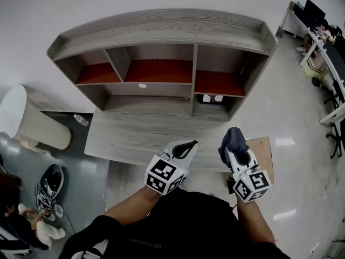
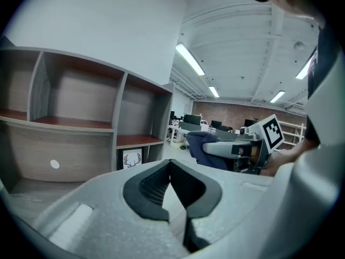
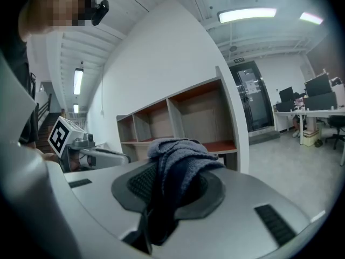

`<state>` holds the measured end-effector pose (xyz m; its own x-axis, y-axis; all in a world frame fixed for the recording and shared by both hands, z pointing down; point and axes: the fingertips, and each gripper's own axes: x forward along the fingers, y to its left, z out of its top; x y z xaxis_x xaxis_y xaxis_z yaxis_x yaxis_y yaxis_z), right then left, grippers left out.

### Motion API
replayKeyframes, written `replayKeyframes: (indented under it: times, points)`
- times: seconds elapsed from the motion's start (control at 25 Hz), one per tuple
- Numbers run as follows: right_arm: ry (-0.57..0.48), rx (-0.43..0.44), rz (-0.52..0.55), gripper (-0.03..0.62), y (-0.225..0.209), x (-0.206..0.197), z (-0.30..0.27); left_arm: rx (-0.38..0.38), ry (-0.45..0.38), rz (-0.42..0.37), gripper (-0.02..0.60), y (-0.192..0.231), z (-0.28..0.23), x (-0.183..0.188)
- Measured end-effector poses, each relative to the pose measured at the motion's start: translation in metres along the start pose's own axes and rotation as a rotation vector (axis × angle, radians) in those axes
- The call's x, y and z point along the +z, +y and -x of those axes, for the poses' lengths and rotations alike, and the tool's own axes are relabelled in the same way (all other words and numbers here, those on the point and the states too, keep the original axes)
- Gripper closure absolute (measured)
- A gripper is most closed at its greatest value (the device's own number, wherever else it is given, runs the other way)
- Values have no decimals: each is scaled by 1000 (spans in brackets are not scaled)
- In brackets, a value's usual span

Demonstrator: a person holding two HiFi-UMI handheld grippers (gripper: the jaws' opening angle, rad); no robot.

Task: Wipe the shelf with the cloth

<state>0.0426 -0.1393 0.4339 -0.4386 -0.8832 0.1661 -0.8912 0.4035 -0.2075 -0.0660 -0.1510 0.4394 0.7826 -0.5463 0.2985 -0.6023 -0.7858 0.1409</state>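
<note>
A grey wooden shelf [image 1: 161,31] with red-brown boards stands on a grey desk [image 1: 135,136] against the wall. Both grippers hover over the desk's front edge, short of the shelf. My right gripper [image 1: 232,144] is shut on a dark blue cloth [image 1: 234,136], which bunches up between and over its jaws [image 3: 175,155]. My left gripper [image 1: 188,146] is beside it to the left, its jaws together at the tips with nothing held [image 2: 170,165]. The left gripper view shows the shelf [image 2: 81,123] ahead and the right gripper with the cloth [image 2: 200,144] at its right.
A small box with a deer print [image 1: 212,97] sits in the lower right compartment. A white round bin [image 1: 32,117] and a bottle [image 1: 81,120] lie left of the desk, with shoes [image 1: 51,183] on the floor. A brown board [image 1: 263,152] is under the right gripper; office desks [image 1: 323,47] stand far right.
</note>
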Motion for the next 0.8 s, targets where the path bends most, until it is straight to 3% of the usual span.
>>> replayKeyframes:
  times: [0.28,0.8]
  points:
    - [8,93,21,499,-11,0,43,98,-40,28,574,-54,-3,3]
    - [54,217,22,500,-37,-26,138,252,-38,75,574,-156,4,-24]
